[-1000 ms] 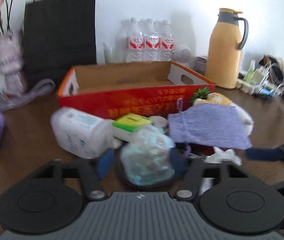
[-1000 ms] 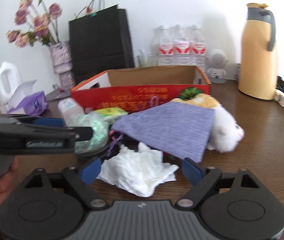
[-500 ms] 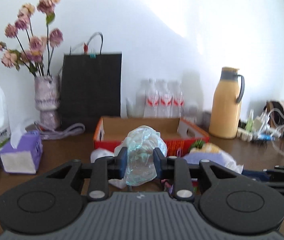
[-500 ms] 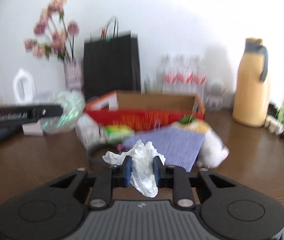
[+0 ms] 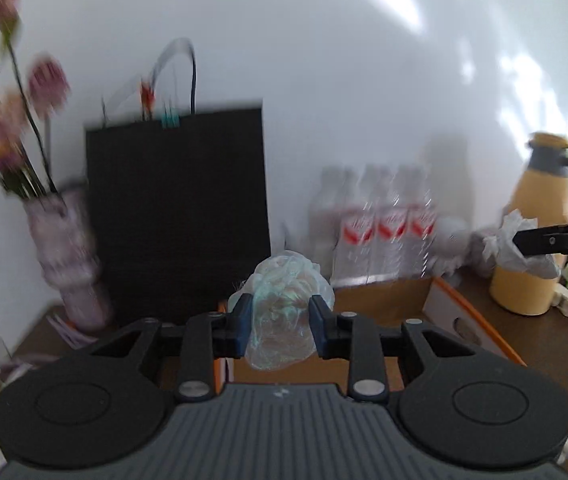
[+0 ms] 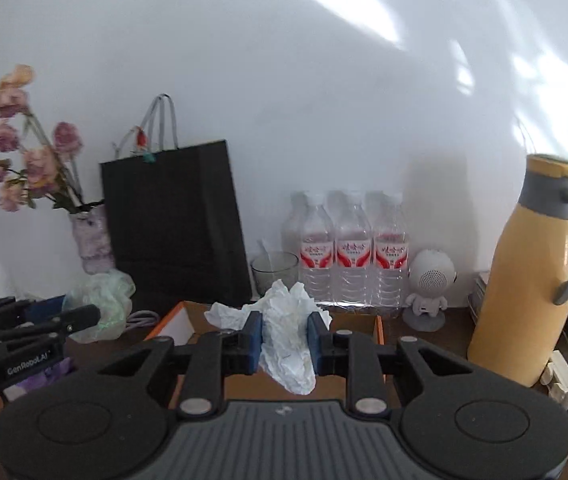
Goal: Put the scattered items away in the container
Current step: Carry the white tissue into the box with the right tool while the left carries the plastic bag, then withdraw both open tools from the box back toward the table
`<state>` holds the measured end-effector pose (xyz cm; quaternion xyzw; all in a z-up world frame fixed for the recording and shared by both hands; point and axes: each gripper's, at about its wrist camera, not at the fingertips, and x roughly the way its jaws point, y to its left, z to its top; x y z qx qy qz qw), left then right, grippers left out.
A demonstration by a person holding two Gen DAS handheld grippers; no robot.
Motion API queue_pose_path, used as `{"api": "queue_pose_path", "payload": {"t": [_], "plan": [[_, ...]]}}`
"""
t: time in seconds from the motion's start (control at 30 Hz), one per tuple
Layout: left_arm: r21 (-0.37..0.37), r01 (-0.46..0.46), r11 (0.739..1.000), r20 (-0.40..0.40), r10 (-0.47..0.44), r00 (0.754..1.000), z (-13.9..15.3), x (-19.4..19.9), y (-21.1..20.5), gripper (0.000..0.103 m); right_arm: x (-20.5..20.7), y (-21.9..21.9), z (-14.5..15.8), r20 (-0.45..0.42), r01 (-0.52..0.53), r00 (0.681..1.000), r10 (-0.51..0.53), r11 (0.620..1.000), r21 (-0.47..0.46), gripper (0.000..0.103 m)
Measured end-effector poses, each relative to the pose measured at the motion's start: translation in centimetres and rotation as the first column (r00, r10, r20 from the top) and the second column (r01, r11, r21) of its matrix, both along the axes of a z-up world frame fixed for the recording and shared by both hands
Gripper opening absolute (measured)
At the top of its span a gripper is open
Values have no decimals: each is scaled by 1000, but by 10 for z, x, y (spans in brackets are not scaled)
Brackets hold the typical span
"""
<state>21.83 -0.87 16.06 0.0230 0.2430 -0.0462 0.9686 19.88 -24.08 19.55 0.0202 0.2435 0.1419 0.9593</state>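
cardboard box (image 6: 171, 322) before black bag (image 6: 175, 224), 3 bottles (image 6: 354, 256)

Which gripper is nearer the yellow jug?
Right. The right gripper, holding the tissue, overlaps the jug in the left view; the left gripper, holding the plastic bag, is over the box's left end.

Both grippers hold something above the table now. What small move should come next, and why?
Probably carry both a little forward over the cardboard box and open. The left gripper is shut on the crumpled plastic bag and the right gripper on the white tissue; both are lifted, with the open box right in front and below them.
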Motion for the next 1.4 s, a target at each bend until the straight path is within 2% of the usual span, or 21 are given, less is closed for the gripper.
{"api": "queue_pose_path", "payload": {"t": [0.1,0.23,0.3,0.4,0.47,0.5,0.53,0.6,0.7,0.73,0.77,0.8,0.83,0.87,0.93,1.03,1.13,1.27,1.33,1.4], "plan": [[1,14,1000,-128,-14,992,-23,64,-4,30,78,9,-22,-151,14,988,-20,999,-41,22],[43,-24,999,-256,34,966,-59,122,-2,29,145,32,-77,-341,-19,939,-35,988,-151,22],[61,-37,997,-281,53,958,-71,138,0,29,168,42,-101,-375,-27,925,-61,974,-225,22],[98,-31,995,-308,60,949,-86,147,1,31,188,51,-129,-417,-53,906,-72,959,-279,22],[102,-26,994,-334,59,941,-93,151,2,32,195,58,-144,-420,-62,903,-90,940,-335,22],[96,-24,995,-339,55,939,-94,153,3,37,198,61,-150,-425,-70,900,-98,930,-361,23],[92,-24,995,-342,54,938,-94,153,3,41,201,63,-155,-434,-74,895,-106,923,-378,26],[82,-24,996,-352,52,935,-93,152,6,42,203,64,-161,-454,-76,883,-118,919,-386,33],[30,-25,999,-382,34,924,-81,149,12,53,207,56,-153,-481,-55,866,-139,929,-366,46],[10,-28,1000,-387,30,922,-73,146,14,63,206,52,-144,-494,-45,859,-138,939,-341,50],[-4,-33,999,-390,29,920,-64,142,16,69,203,47,-134,-507,-33,852,-129,954,-299,54],[-17,-38,999,-391,28,920,-53,138,18,80,199,42,-123,-522,-25,845,-113,968,-250,56],[-30,-42,999,-390,27,920,-43,133,20,85,194,36,-111,-536,-21,839,-90,980,-196,64],[-38,-44,998,-394,26,919,-33,128,20,86,188,31,-99,-546,-18,835,-66,989,-147,71],[-48,-72,996,-426,45,904,-15,118,23,94,173,24,-77,-561,-11,827,-36,997,-81,75],[-83,-104,991,-468,53,882,7,100,24,99,148,18,-53,-582,-12,813,-7,1000,-28,77],[-110,-88,990,-453,29,891,27,73,22,103,121,13,-31,-580,-11,814,8,1000,-2,83],[-36,-73,997,-440,50,896,43,43,5,103,91,9,-13,-559,-12,829,2,1000,-15,84],[-10,-80,997,-414,69,907,44,33,-4,103,78,11,-7,-539,-15,842,-6,999,-36,84],[2,-100,995,-329,95,940,47,12,-9,103,63,16,-4,-489,-22,872,-18,997,-77,85]]}}
